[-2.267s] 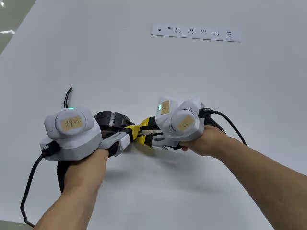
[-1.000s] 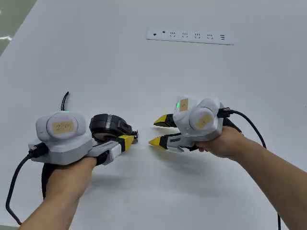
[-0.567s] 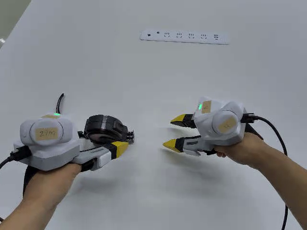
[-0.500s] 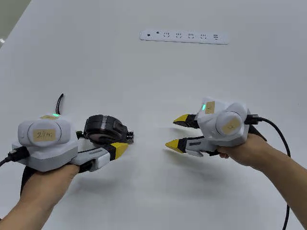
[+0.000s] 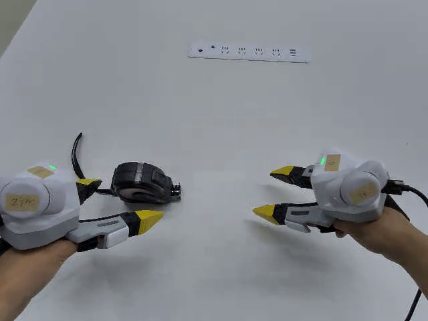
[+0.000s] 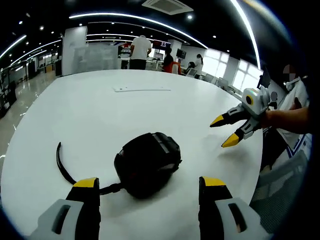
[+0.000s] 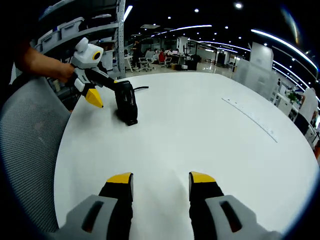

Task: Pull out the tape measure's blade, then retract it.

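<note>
— Both grippers had drawn apart; what held the tape measure (image 5: 142,182)?
— Nothing: left gripper (image 5: 120,200) and right gripper (image 5: 273,192) stood spread, empty; apparently wound in, it needed no hold, resting toward the bench's (image 5: 200,100) left edge

Left tongs (image 5: 120,199) now off the tape measure (image 5: 140,182), right tongs (image 5: 273,192) farther away.

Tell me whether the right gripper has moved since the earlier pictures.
Yes. The right gripper has pulled back to the right, away from the tape measure: it was below the power strip's left half, now mostly past its right end.
</note>
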